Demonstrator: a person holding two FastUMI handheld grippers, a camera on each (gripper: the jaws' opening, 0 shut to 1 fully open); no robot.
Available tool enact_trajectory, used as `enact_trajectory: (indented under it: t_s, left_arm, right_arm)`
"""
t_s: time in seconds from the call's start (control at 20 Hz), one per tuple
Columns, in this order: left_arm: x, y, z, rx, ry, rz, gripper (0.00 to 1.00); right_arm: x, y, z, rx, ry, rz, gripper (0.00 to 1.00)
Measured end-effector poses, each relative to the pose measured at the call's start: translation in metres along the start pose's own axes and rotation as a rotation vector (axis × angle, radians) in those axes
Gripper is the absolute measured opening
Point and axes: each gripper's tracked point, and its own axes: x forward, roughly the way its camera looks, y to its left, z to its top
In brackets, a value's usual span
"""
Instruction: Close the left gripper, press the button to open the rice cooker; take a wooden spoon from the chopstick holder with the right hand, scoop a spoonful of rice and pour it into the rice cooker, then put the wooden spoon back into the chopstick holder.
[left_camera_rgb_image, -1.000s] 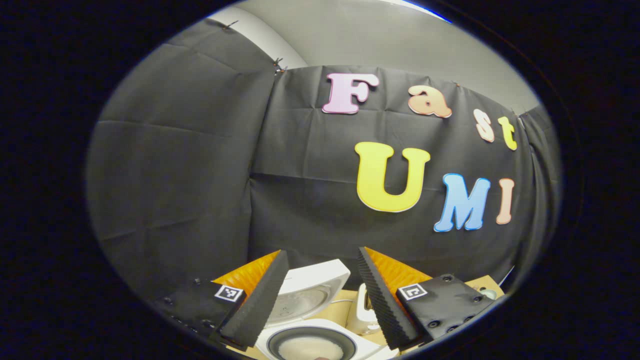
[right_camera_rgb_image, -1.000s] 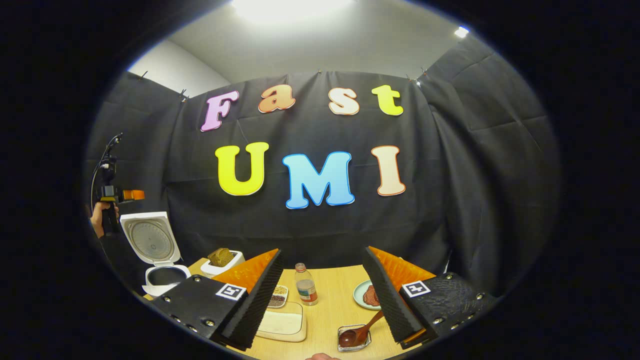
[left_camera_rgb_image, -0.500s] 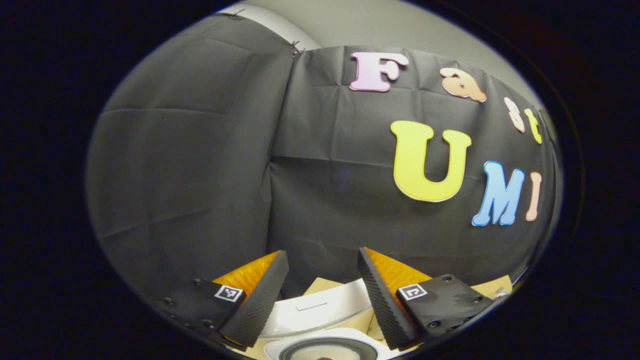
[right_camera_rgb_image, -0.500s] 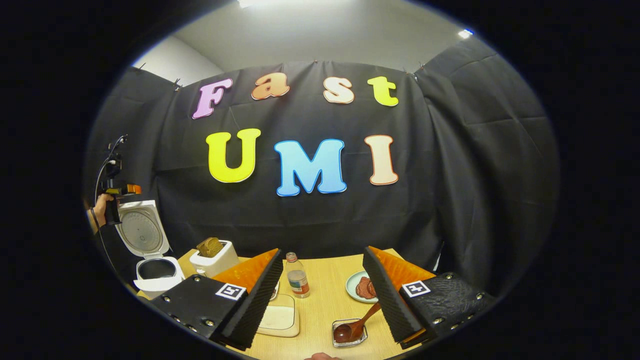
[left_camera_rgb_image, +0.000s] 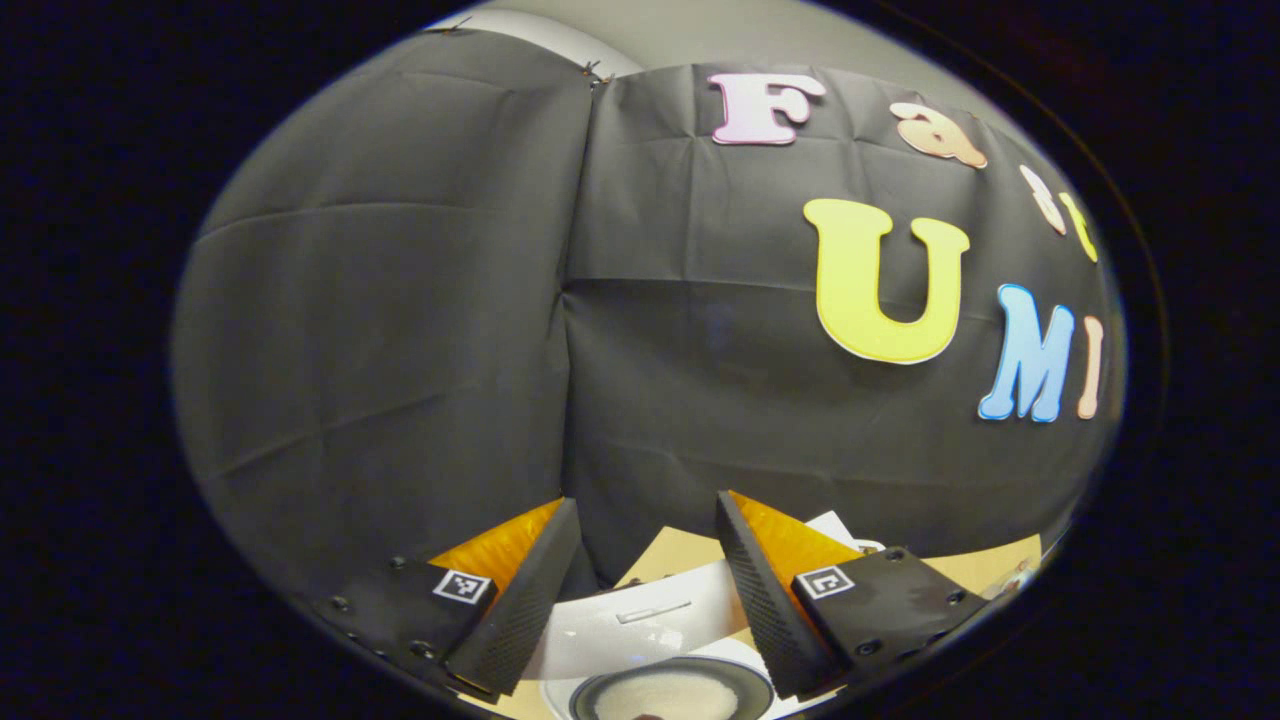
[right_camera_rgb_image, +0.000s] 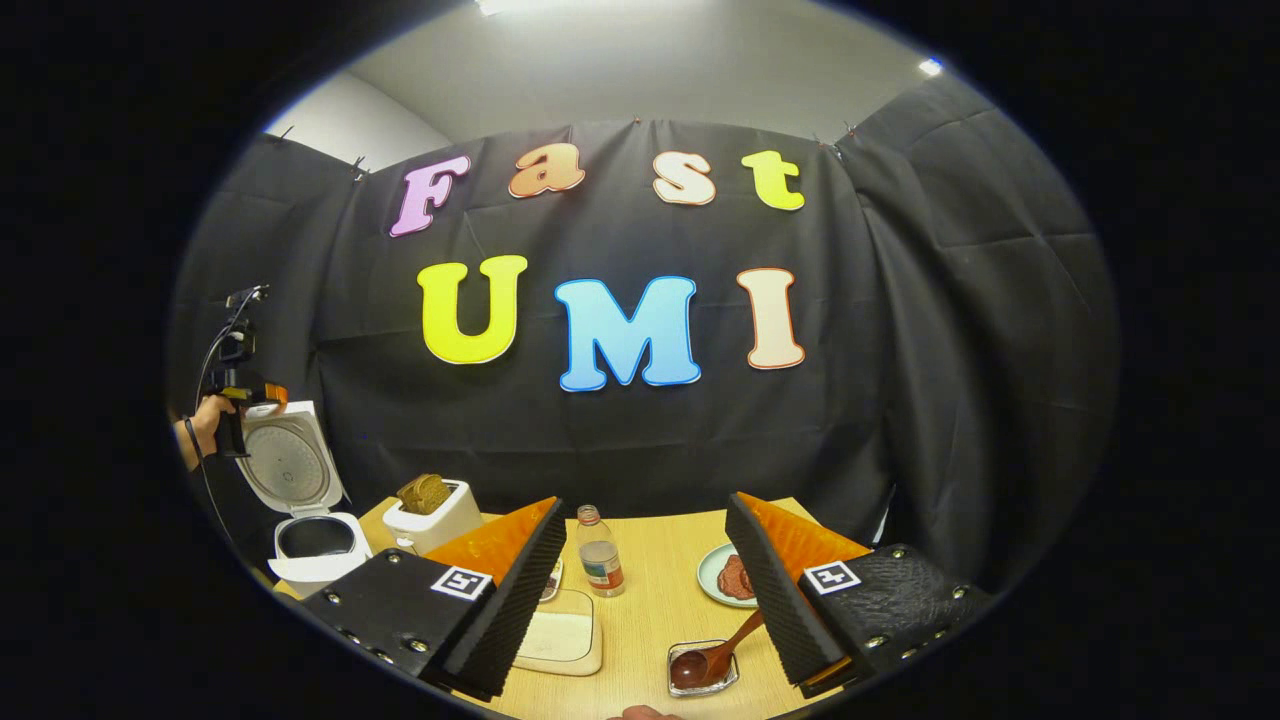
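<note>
Below the left gripper (left_camera_rgb_image: 640, 590), whose jaws stand apart with nothing between them, sits the rice cooker (left_camera_rgb_image: 660, 690), its lid (left_camera_rgb_image: 640, 620) already swung up and its pot open just under the fingertips. The right gripper (right_camera_rgb_image: 645, 590) is likewise released and empty. Ahead of its jaws and a little toward its right finger lies a wooden spoon (right_camera_rgb_image: 715, 655), bowl down in a small clear dish (right_camera_rgb_image: 702, 668). Whether that dish is the chopstick holder cannot be told. Toward the left finger sits a pale tray (right_camera_rgb_image: 560, 635), and a bottle (right_camera_rgb_image: 598, 552) stands farther ahead between the jaws.

The main risk seems to be the spoon's slanted handle: a pinch taken too near the bowl could tip the light dish or skid it on the table (right_camera_rgb_image: 650, 610). A plate (right_camera_rgb_image: 728, 575) just beyond the right finger and the bottle could both be knocked by a careless sweep. Carrying rice across to the cooker, which stands far out past the left finger of the right gripper beside a toaster (right_camera_rgb_image: 430, 515), is a long reach, and a tilted spoon would likely spill on the way. The raised lid, with the left gripper and the hand (right_camera_rgb_image: 205, 425) holding it close by, could be struck during the pour.

Open room lies over the middle of the table and above everything; the cloth wall closes in behind.
</note>
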Motion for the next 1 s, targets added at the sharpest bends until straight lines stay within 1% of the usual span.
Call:
enact_trajectory:
  t_s: [0.05, 0.1, 0.3, 0.45, 0.5, 0.55, 0.6, 0.85, 1.0]
  left_arm:
    - [-0.014, -0.007, -0.009, 0.002, -0.003, -0.005, 0.98]
    - [-0.026, -0.013, -0.013, 0.006, -0.009, -0.008, 0.95]
    - [-0.06, -0.03, -0.034, 0.011, -0.025, -0.009, 0.95]
    - [-0.075, -0.039, -0.047, 0.007, -0.019, -0.012, 0.95]
    - [-0.08, -0.043, -0.052, 0.007, -0.015, -0.015, 0.91]
    - [-0.085, -0.046, -0.059, 0.006, -0.007, -0.022, 0.91]
    - [-0.089, -0.049, -0.064, 0.002, 0.001, -0.026, 0.95]
    - [-0.108, -0.065, -0.091, -0.017, 0.038, -0.047, 0.95]
    - [-0.122, -0.07, -0.118, -0.039, 0.079, -0.059, 0.95]
  right_arm:
    - [-0.001, 0.0, 0.002, 0.0, -0.009, 0.006, 0.98]
    - [-0.002, 0.0, 0.003, 0.002, -0.016, 0.011, 0.98]
    - [-0.006, -0.002, 0.009, 0.006, -0.026, 0.028, 0.98]
    - [-0.01, -0.007, 0.011, 0.004, -0.022, 0.033, 0.98]
    - [-0.011, -0.008, 0.011, 0.004, -0.021, 0.033, 0.98]
    - [-0.012, -0.01, 0.011, 0.003, -0.02, 0.034, 0.98]
    - [-0.014, -0.01, 0.011, 0.004, -0.021, 0.037, 0.98]
    - [-0.019, -0.017, 0.017, -0.001, -0.038, 0.036, 0.98]
    - [-0.023, -0.019, 0.015, 0.008, -0.035, 0.035, 0.98]
